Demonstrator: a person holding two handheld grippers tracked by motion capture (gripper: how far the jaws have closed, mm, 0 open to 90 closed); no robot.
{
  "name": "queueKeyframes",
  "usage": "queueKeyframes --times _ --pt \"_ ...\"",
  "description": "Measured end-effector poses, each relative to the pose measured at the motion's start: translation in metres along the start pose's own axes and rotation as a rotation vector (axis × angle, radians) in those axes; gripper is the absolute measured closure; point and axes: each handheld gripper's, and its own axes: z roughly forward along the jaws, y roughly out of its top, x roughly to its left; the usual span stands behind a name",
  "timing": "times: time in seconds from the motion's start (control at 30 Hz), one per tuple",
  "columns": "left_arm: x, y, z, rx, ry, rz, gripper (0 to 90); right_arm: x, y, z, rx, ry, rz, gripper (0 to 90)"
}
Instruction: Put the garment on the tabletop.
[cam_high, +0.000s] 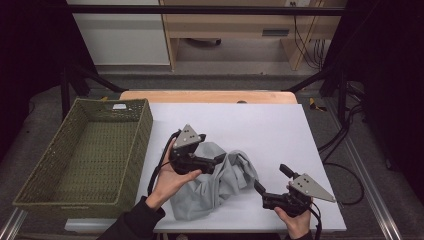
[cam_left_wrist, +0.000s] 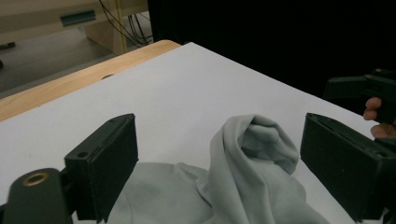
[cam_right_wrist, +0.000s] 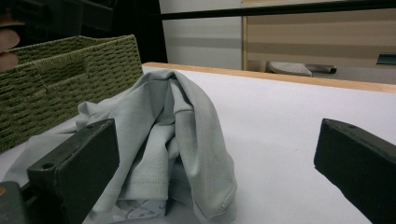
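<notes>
A crumpled pale grey cloth (cam_high: 225, 180) lies on the white table top (cam_high: 260, 125), bunched into a raised fold (cam_left_wrist: 261, 140). My left gripper (cam_high: 212, 149) is held over the cloth's left part. Its jaws stand wide open either side of the fold (cam_left_wrist: 219, 135) and touch nothing. My right gripper (cam_high: 272, 179) is low near the front right, just right of the cloth. It is open too, and the cloth's hump (cam_right_wrist: 177, 121) sits ahead of its left jaw (cam_right_wrist: 219, 140). Neither gripper holds the cloth.
An empty green wicker basket (cam_high: 145, 130) stands at the table's left edge, close to the cloth (cam_right_wrist: 60, 88). Bare white surface stretches behind and to the right of the cloth. The table's wooden back edge (cam_high: 210, 96) borders a floor with cables and furniture.
</notes>
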Motion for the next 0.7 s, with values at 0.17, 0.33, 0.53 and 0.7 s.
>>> queueKeyframes --times 0.17,0.33,0.53,0.7 --pt "-0.003 -0.014 -0.015 -0.018 0.016 0.023 7.9 0.0 0.0 -0.001 -0.004 0.007 -0.002 0.4" --pt "-0.005 -0.026 -0.03 -0.068 0.008 0.005 7.6 -0.001 0.0 -0.001 -0.004 0.004 -0.005 0.4" --pt "-0.002 -0.04 -0.045 -0.085 0.028 0.0 6.5 -0.001 0.001 -0.002 -0.003 0.002 -0.004 0.3" --pt "0.004 -0.055 -0.059 -0.088 0.045 -0.017 6.3 -0.001 0.001 -0.002 -0.007 0.004 -0.004 0.3"
